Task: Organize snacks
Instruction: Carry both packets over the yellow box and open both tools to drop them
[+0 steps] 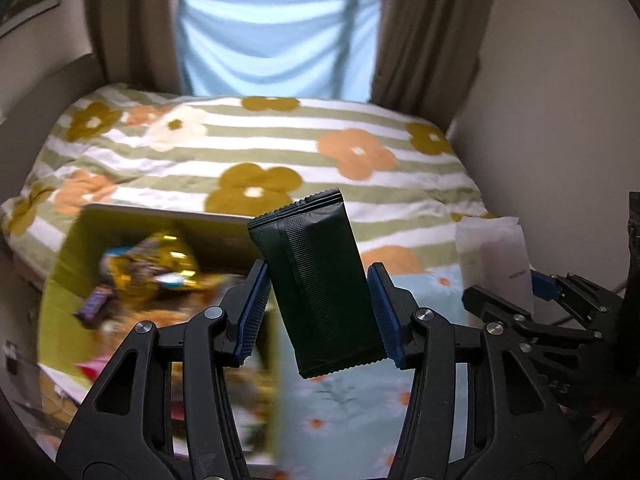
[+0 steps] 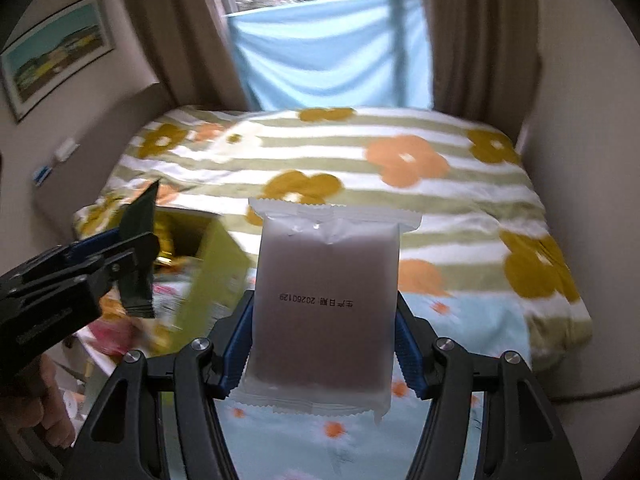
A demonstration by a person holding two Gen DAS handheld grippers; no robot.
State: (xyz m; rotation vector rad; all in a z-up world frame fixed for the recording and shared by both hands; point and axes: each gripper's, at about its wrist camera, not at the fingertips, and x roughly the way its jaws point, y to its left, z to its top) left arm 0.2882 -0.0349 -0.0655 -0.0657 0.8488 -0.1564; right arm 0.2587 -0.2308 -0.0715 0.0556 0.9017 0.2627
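My left gripper (image 1: 318,310) is shut on a dark green snack packet (image 1: 316,284), held upright in the air above the bed; it also shows in the right wrist view (image 2: 138,256). My right gripper (image 2: 324,340) is shut on a translucent white packet with a brown cake inside (image 2: 326,300), held upright; it shows at the right of the left wrist view (image 1: 496,256). A yellow-green box (image 1: 64,280) of mixed snacks stands low on the left, holding gold-wrapped sweets (image 1: 160,260); its wall shows in the right wrist view (image 2: 216,272).
A bed with a striped flower blanket (image 1: 280,148) fills the middle. A light blue daisy-print cloth (image 1: 352,400) lies under the grippers. Walls close in on both sides; curtains and a blue sheet (image 1: 276,40) hang behind.
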